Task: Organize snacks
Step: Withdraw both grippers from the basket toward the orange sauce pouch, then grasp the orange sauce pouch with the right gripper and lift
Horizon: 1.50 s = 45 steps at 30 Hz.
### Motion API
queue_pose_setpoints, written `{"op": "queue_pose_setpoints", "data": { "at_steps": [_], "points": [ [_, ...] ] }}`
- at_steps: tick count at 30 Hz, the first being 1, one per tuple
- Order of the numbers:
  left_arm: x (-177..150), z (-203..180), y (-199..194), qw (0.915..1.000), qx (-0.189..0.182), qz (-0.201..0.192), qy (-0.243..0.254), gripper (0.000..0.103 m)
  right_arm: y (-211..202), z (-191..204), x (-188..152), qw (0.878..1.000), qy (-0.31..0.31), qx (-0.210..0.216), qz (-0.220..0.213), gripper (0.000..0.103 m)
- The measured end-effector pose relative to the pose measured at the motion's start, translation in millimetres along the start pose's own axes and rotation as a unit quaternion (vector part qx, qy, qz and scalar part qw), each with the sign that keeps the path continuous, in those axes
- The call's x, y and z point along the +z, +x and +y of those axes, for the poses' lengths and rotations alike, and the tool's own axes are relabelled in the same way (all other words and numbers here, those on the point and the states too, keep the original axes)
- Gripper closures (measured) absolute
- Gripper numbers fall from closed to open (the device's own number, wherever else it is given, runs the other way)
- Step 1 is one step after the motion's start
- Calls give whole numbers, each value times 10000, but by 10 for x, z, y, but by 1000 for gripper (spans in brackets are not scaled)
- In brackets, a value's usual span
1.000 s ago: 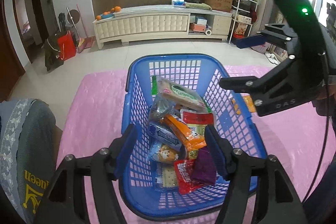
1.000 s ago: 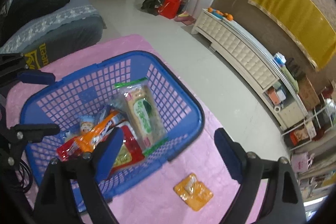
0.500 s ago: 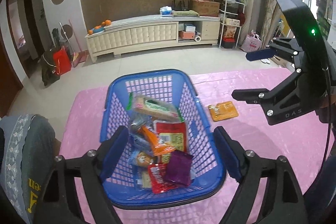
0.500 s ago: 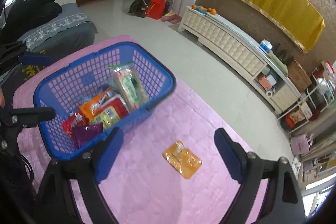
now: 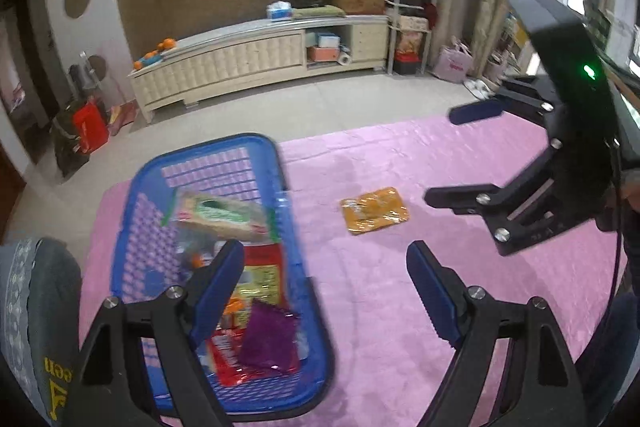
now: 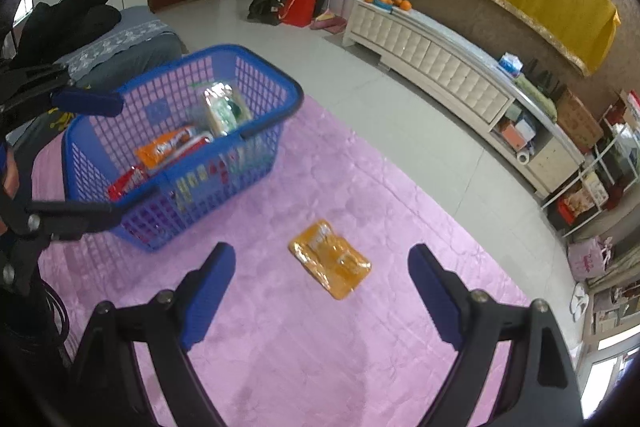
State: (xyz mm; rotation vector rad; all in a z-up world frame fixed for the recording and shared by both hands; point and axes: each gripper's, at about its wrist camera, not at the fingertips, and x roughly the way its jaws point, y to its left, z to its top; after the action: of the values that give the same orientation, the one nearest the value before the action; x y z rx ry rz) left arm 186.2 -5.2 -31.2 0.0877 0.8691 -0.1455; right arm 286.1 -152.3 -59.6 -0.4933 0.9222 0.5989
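Observation:
A blue plastic basket (image 5: 288, 223) (image 6: 276, 131) holding several snack packets stands on the pink cloth. One orange snack packet (image 5: 374, 215) (image 6: 330, 265) lies flat on the cloth to the right of the basket. My left gripper (image 5: 326, 287) is open and empty, above the basket's right rim. My right gripper (image 6: 322, 291) is open and empty, hovering just short of the orange packet; it also shows at the right of the left wrist view (image 5: 452, 155).
The pink cloth (image 6: 280, 347) covers the table. A grey cushioned seat (image 5: 36, 307) sits at the left edge. A cream cabinet (image 5: 256, 59) and shelves stand across the floor beyond the table.
Both grippers have moved right, away from the basket. The orange packet now sits between my right gripper's fingers in view, and the basket has shifted left in both views.

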Motion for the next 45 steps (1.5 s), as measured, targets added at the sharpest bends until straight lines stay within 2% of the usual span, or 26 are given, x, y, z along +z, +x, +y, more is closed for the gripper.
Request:
{"op": "queue_pose_setpoints", "data": {
  "at_steps": [4, 11, 16, 21, 23, 28, 37, 41, 44, 45],
  "points": [
    [18, -269, 114, 9996, 59, -41, 289, 21, 51, -130, -192, 9999, 51, 153, -17, 12],
    [-13, -670, 347, 9987, 32, -78, 510, 21, 205, -265, -538, 9988, -184, 436, 95, 12],
    [-42, -783, 647, 9995, 118, 82, 268, 22, 346, -440, -761, 9981, -258, 566, 38, 12],
    [-68, -813, 875, 9986, 508, 140, -71, 33, 555, -557, -868, 9955, -419, 855, -21, 12],
    [-72, -830, 943, 9980, 595, 139, -168, 36, 672, -587, -858, 9946, -466, 922, -22, 12],
    [-84, -858, 1110, 9958, 870, 181, -235, 36, 1029, -667, -761, 9905, -508, 1279, 45, 12],
    [-155, -724, 1392, 9940, 807, 412, -605, 36, 1484, -672, -554, 9804, -851, 1774, 94, 12],
    [-162, -742, 1460, 9929, 981, 429, -510, 36, 1576, -626, -486, 9755, -1192, 1847, 39, 12],
    [-159, -766, 1468, 9928, 1030, 421, -440, 36, 1656, -549, -458, 9709, -1432, 1913, 152, 16],
    [-156, -764, 1466, 9931, 993, 423, -457, 36, 1646, -514, -461, 9696, -1548, 1893, 73, 20]
  ]
}}
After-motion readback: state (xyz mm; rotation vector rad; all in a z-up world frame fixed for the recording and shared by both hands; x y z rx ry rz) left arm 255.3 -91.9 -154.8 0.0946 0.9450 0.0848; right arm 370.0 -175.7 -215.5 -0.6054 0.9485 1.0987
